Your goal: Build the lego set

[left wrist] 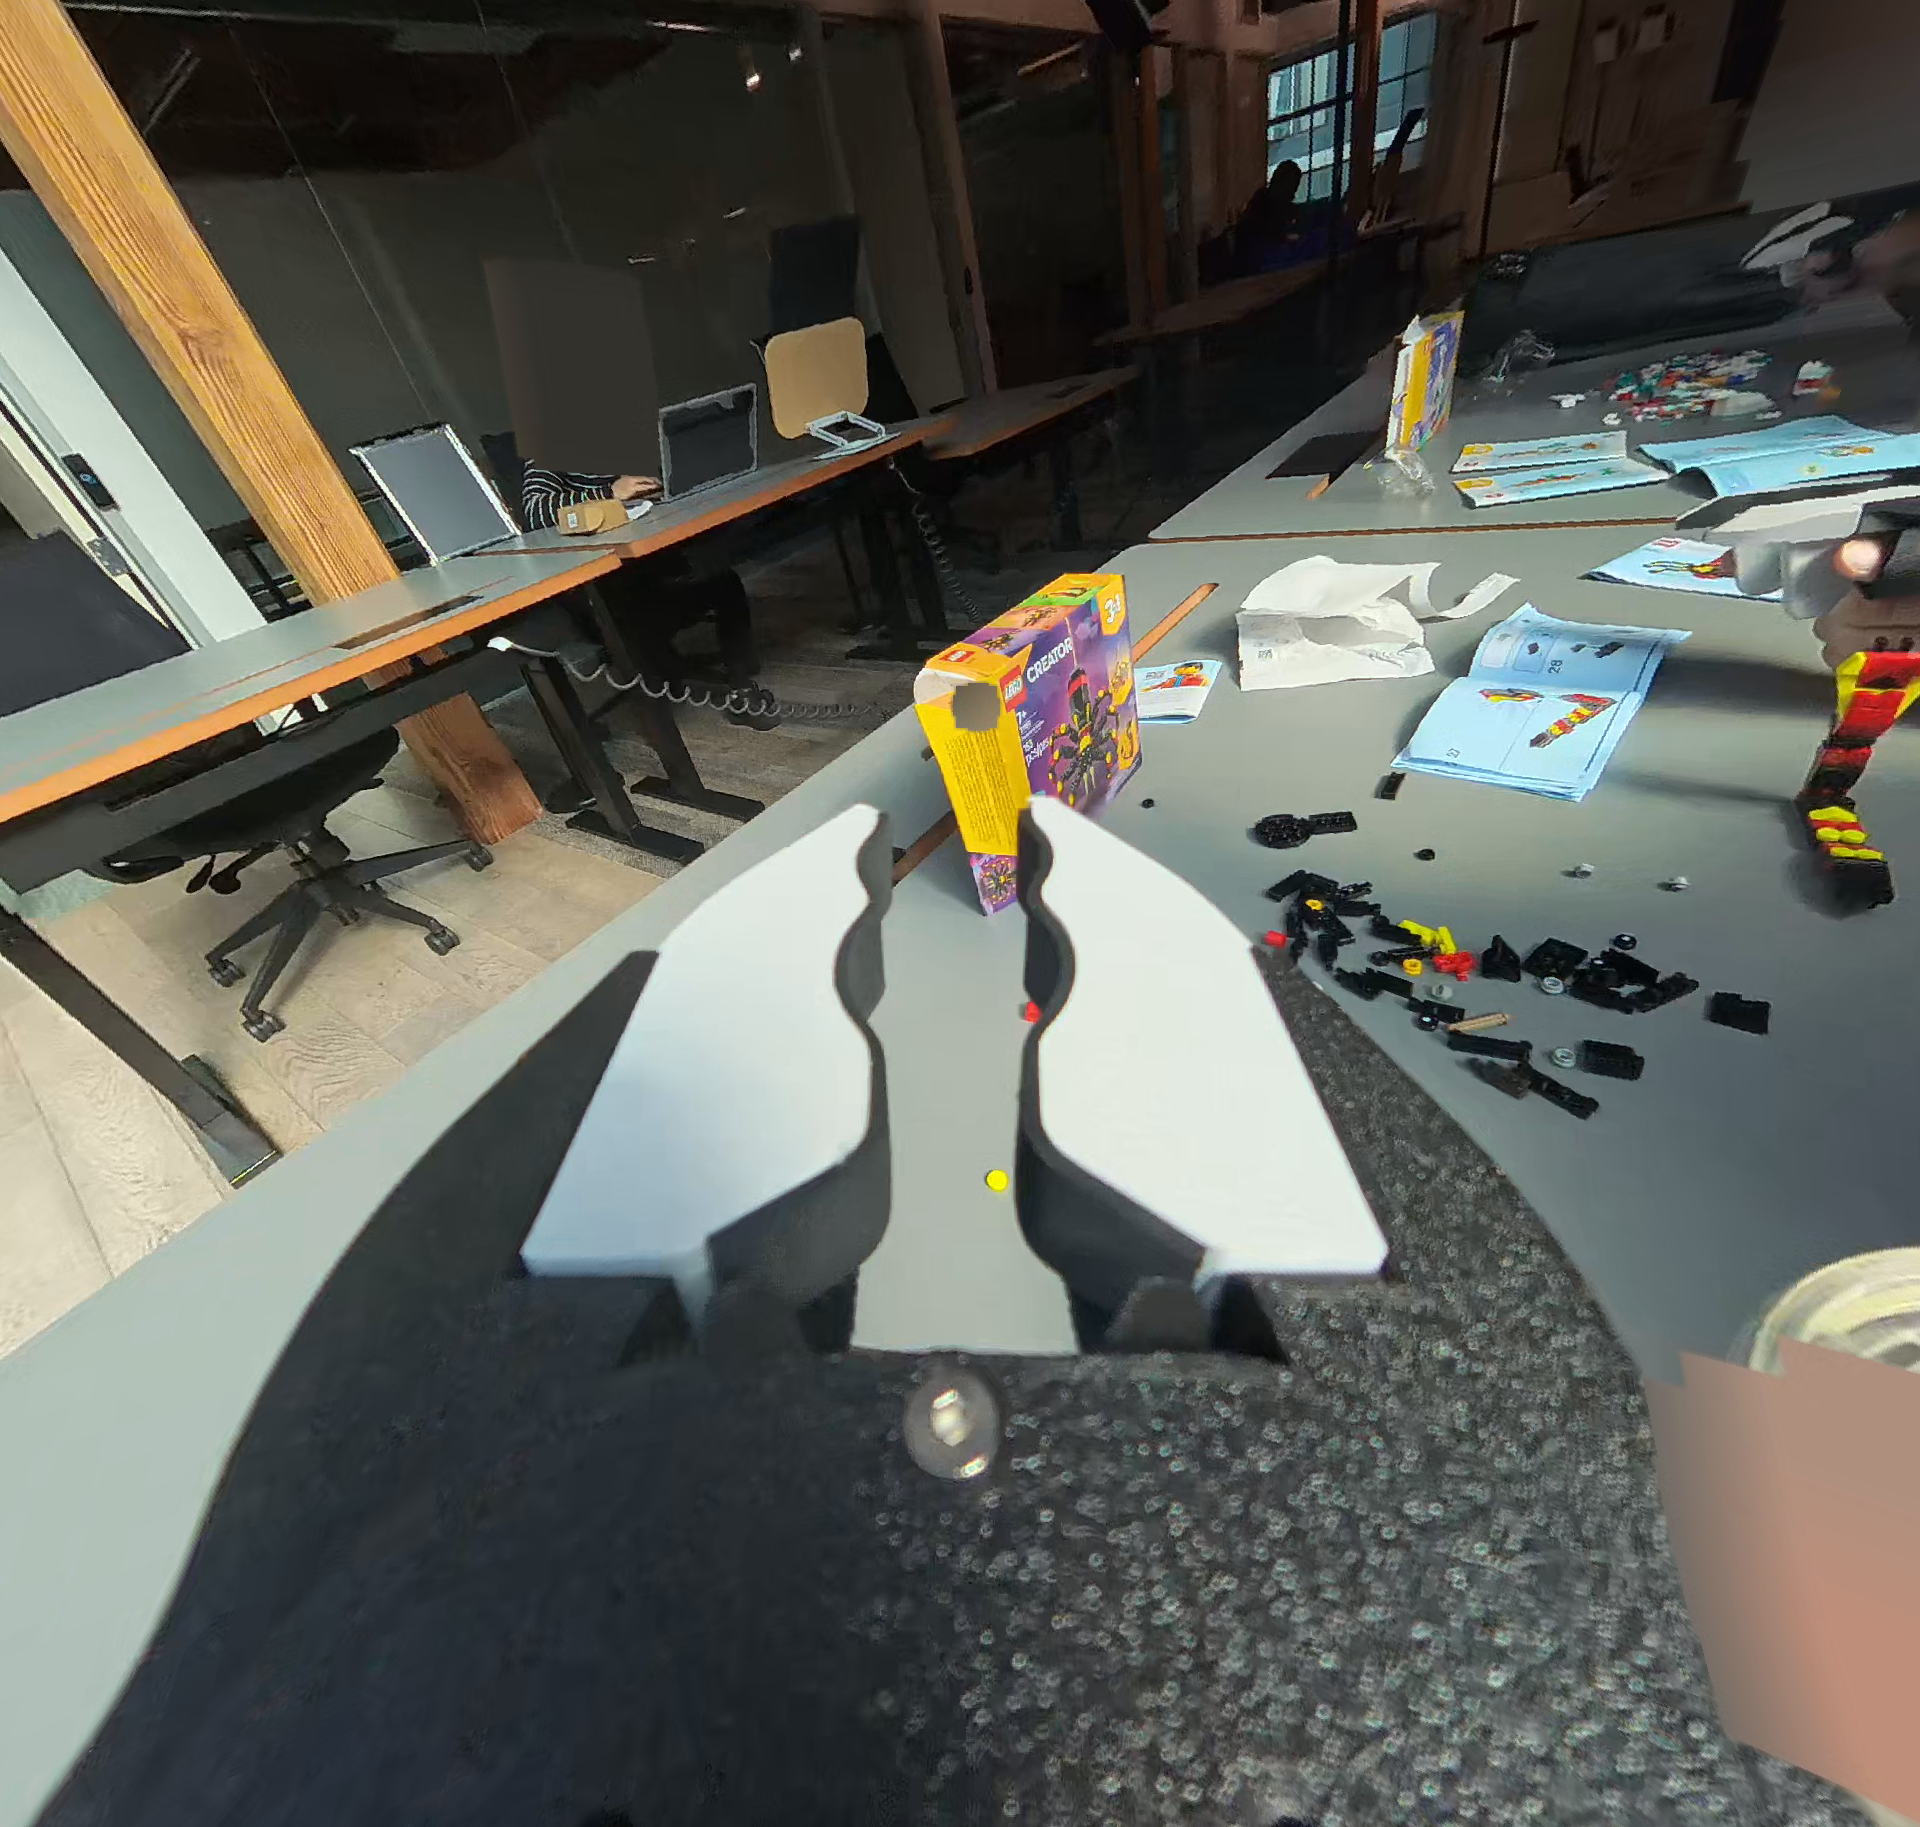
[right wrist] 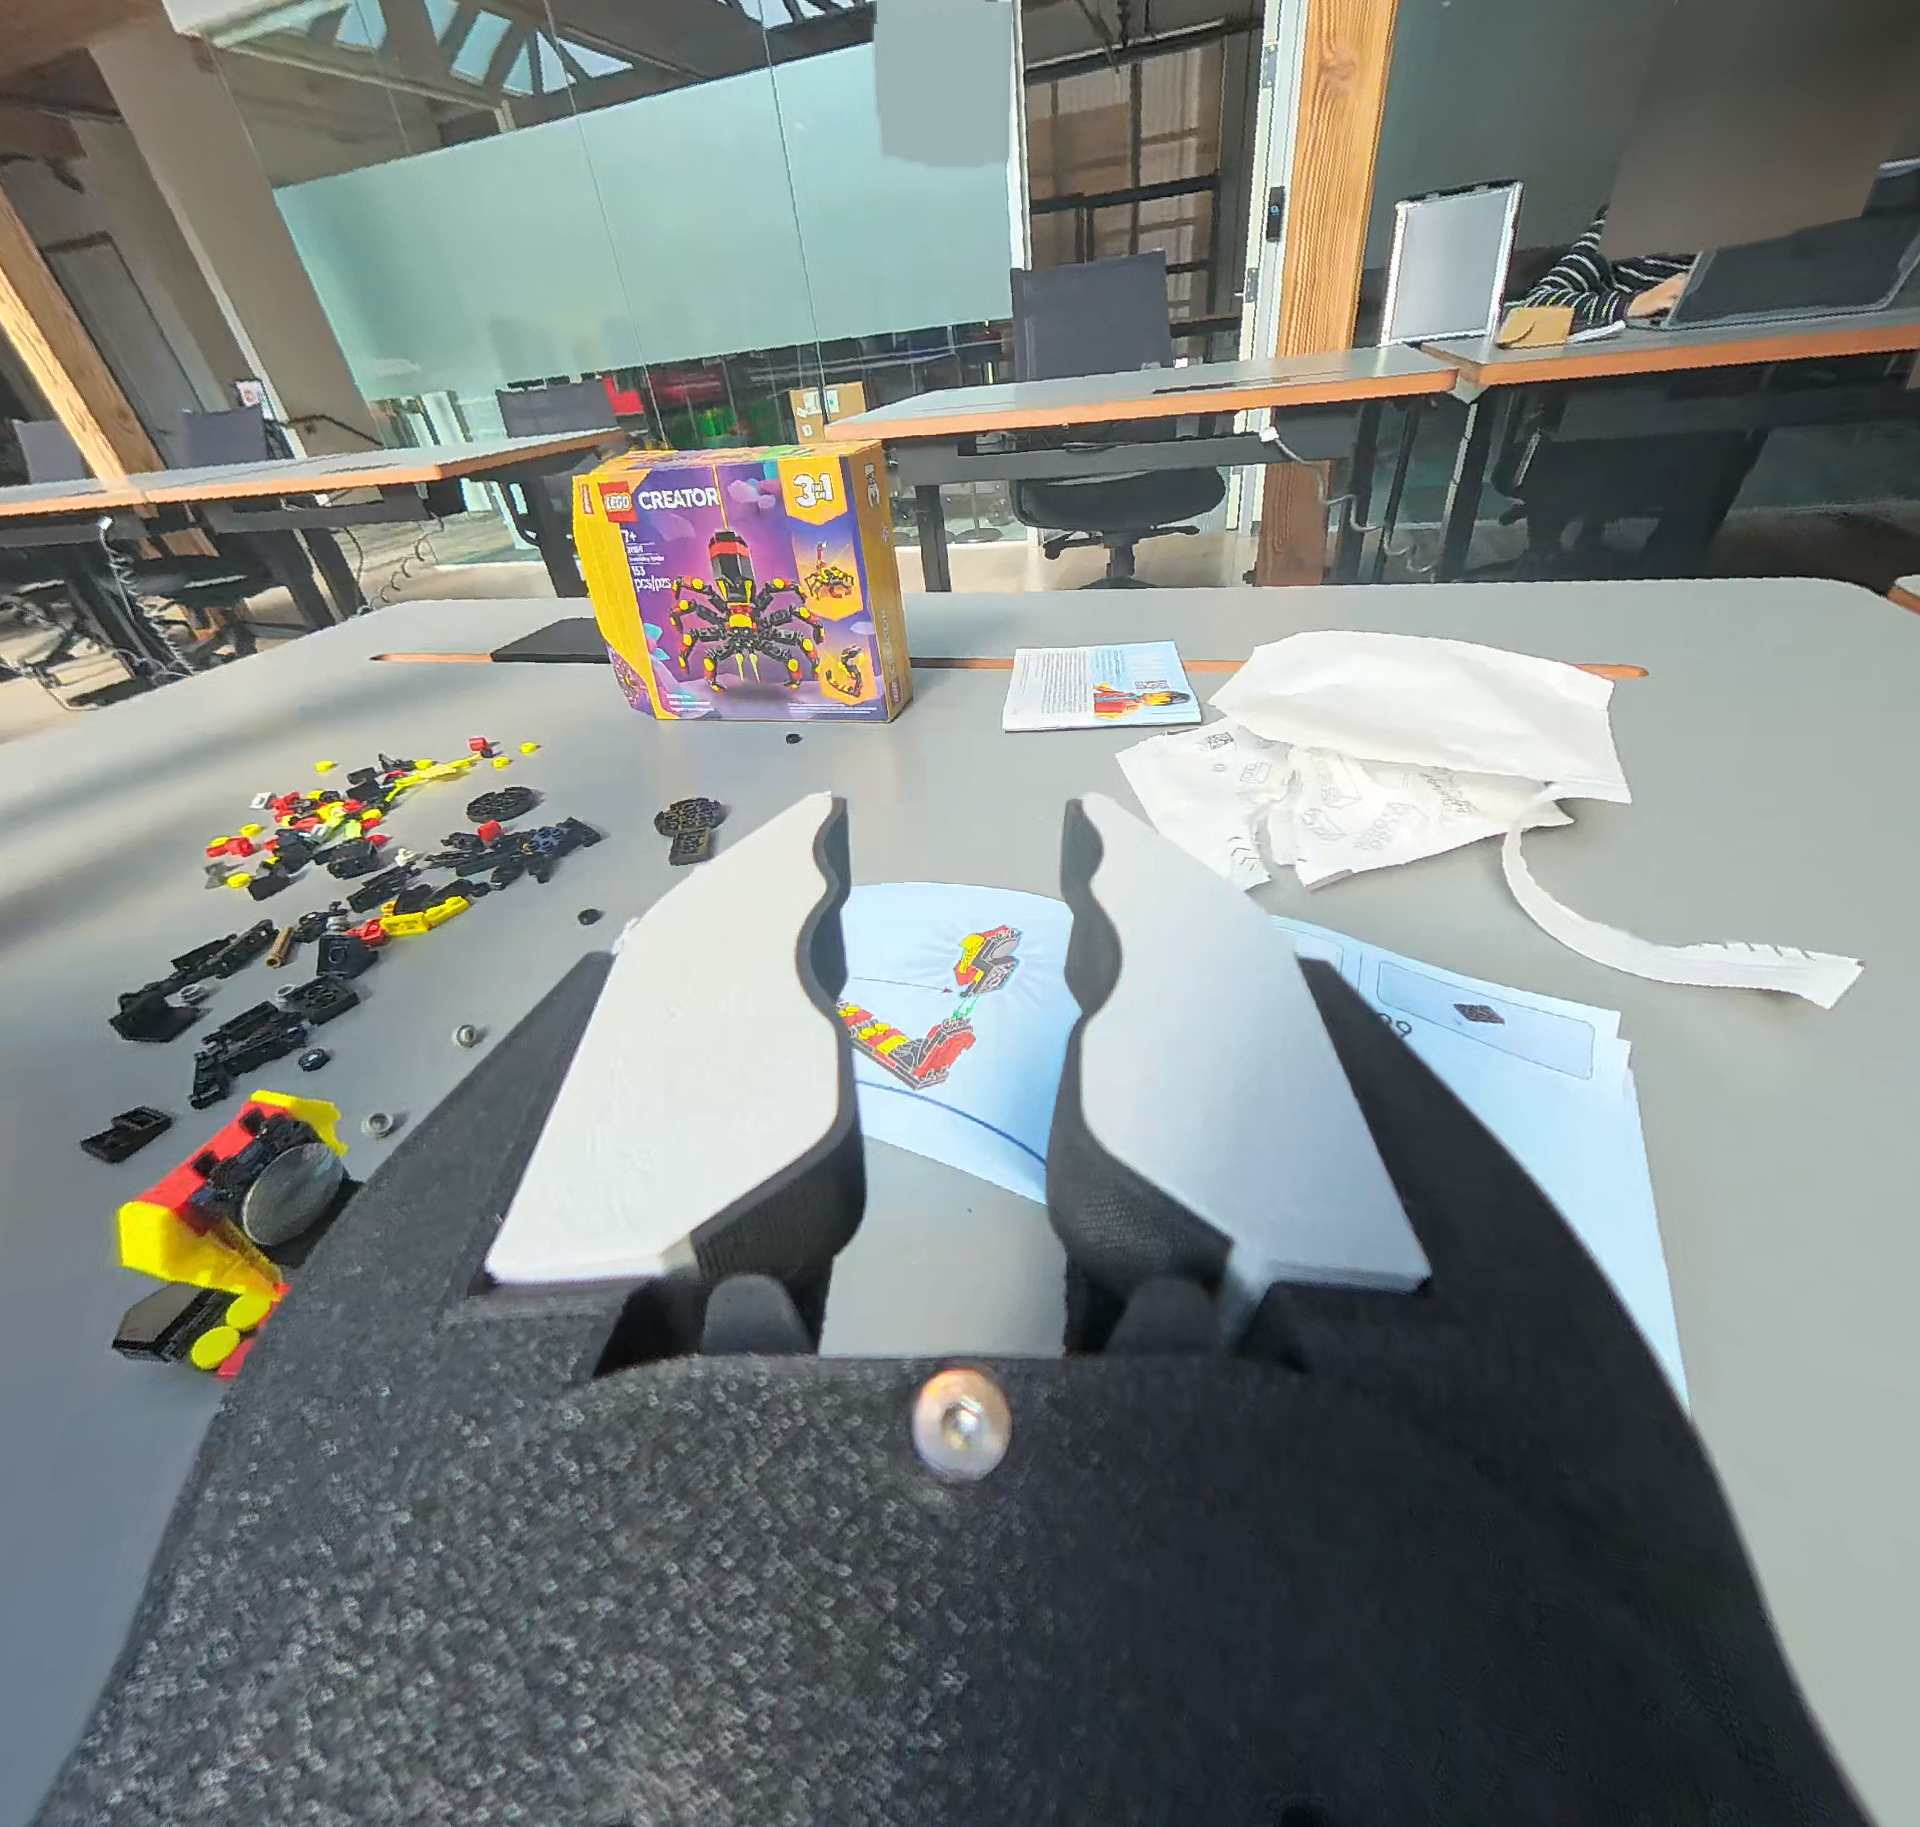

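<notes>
My left gripper is open and empty, low over the grey table. A tiny red piece and a yellow stud lie on the table between its fingers. Loose black, red and yellow pieces lie to its right. A partly built red, yellow and black model stands at the far right; it also shows in the right wrist view at lower left. My right gripper is open and empty above the open instruction booklet. The loose pieces lie to its left.
The set's purple and yellow box stands at the far side of the table, just beyond my left fingertips. A torn white paper bag and a small leaflet lie at the back right. Another table holds more bricks and booklets. Spacing between my two grippers at the tips: around 55 cm.
</notes>
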